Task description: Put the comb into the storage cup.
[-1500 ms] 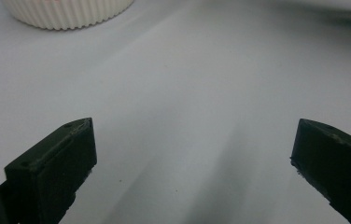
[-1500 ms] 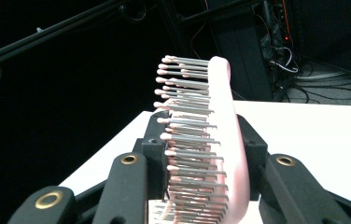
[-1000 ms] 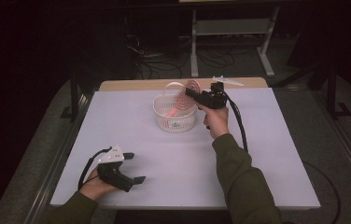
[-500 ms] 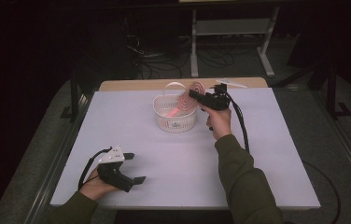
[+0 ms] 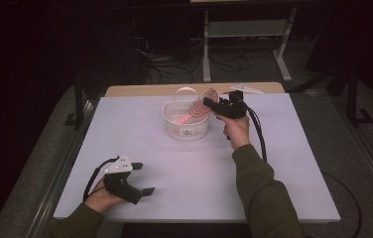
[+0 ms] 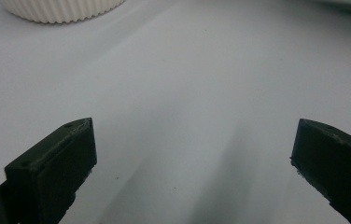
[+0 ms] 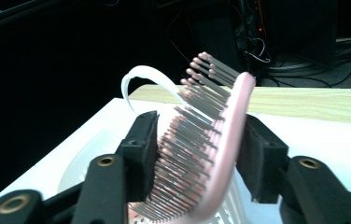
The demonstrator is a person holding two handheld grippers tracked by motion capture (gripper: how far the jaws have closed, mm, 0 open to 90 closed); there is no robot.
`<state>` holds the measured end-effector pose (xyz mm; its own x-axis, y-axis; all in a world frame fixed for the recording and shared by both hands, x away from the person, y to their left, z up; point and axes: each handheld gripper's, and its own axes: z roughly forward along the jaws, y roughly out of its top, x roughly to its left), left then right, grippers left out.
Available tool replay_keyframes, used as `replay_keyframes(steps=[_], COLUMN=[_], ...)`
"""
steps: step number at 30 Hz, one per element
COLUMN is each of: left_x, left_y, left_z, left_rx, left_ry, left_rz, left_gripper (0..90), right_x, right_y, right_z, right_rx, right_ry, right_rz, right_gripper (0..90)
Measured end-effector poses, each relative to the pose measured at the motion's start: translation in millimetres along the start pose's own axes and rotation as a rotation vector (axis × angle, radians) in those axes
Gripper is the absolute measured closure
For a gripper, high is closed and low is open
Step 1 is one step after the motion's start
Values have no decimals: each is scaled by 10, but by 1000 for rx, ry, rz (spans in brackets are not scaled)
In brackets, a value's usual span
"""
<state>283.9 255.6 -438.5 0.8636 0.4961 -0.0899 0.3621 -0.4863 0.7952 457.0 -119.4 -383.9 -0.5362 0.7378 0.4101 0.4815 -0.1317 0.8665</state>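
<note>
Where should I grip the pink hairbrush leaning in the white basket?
Take the pink hairbrush by its head, which rises above the rim of the white basket. Come from the basket's right, where the right gripper is, one jaw on the smooth back, one on the bristle tips.

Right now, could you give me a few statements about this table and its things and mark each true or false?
1. A pink hairbrush sits between the jaws of the right tool. True.
2. The white basket lies tipped on its side. False: it stands upright on the table.
3. The left tool grips a comb. False: its jaws are wide apart with nothing between them.
4. The hairbrush's lower end reaches into the basket. True.
5. The left tool hangs over the basket. False: it is near the table's front edge.
</note>
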Motion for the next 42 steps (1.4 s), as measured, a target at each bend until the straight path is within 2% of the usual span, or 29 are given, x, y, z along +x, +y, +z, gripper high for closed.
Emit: replay_keyframes(steps=[6,9,16,23,25,30,36,42], left_x=[0,5,14,17,13,12,13,27], left_y=[-3,-6,-4,-8,-12,-8,-6,6], left_z=[2,1,5,-2,-4,-10,-19,-30], left_rx=[0,-1,2,1,3,-2,-4,-14], left_ry=[5,8,11,15,18,23,24,35], left_rz=[-4,-8,-7,-10,-13,-17,-14,-20], left_gripper=[0,0,0,0,0,0,0,0], right_x=[25,17,21,20,24,46,71,113], right_y=[16,22,59,72,60,14,-48,-141], right_z=[-49,-78,-196,-331,-371,-468,-581,-660], right_rx=[25,36,65,104,114,141,173,213], right_ry=[-28,-34,-39,-9,2,-4,-5,-17], right_rz=[-51,-57,-103,-130,-138,-160,-199,-237], right_gripper=[431,381,347,250,221,145,117,36])
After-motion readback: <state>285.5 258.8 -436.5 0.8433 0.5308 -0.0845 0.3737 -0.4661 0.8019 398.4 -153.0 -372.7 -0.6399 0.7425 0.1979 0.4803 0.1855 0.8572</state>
